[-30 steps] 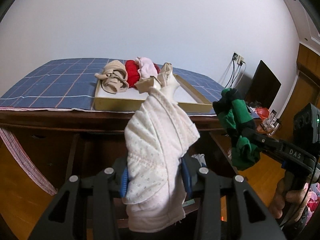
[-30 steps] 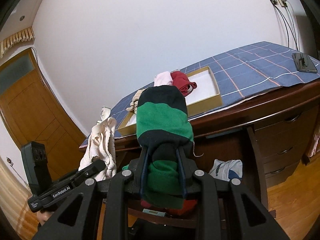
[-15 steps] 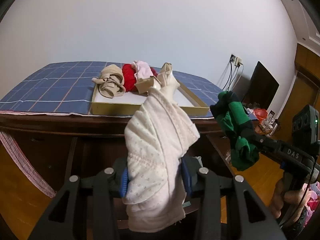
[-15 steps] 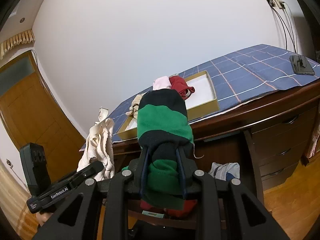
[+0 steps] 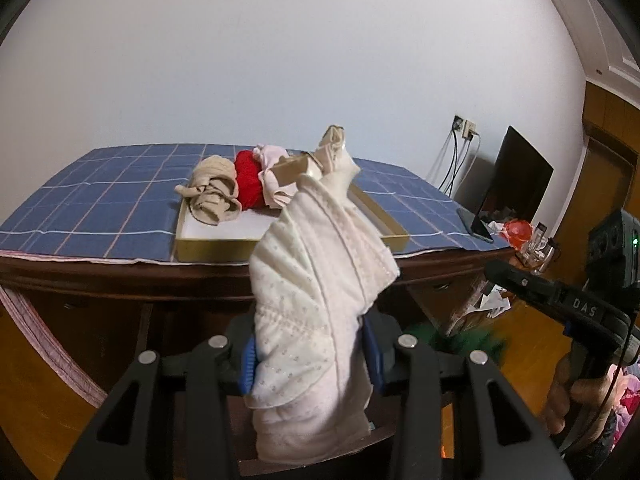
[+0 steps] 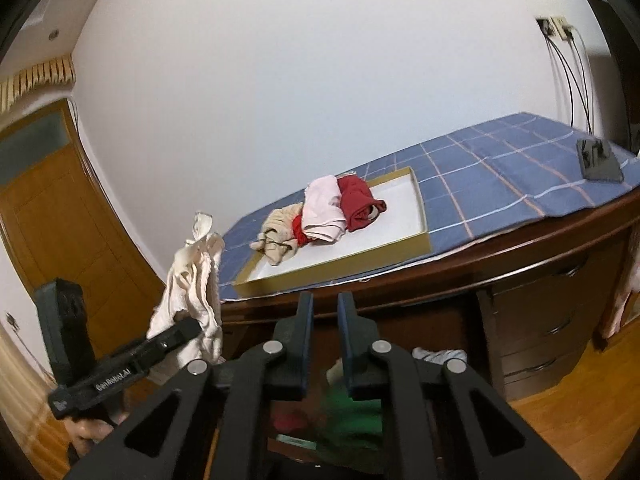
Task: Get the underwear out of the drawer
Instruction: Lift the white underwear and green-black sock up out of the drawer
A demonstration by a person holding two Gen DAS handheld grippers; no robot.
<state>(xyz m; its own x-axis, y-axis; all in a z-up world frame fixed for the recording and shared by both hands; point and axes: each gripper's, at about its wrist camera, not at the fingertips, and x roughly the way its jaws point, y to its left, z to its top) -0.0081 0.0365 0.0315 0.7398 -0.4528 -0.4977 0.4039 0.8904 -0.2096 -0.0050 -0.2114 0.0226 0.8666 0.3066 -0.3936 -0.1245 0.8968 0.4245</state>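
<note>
Left claw (image 5: 310, 354) around cream underwear (image 5: 316, 300)

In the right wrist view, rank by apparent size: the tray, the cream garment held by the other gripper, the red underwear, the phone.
1. Tray
2. Cream garment, though it hangs nearer the camera, so its rank is unsure
3. Red underwear
4. Phone

White letters reading "DAS" are showing on the black body of the right gripper (image 5: 496, 276), at about three o'clock in the left wrist view. In the right wrist view, the left gripper (image 6: 188, 330) is bearing small white lettering, probably "GenRobot.AI", at about eight o'clock.
</note>
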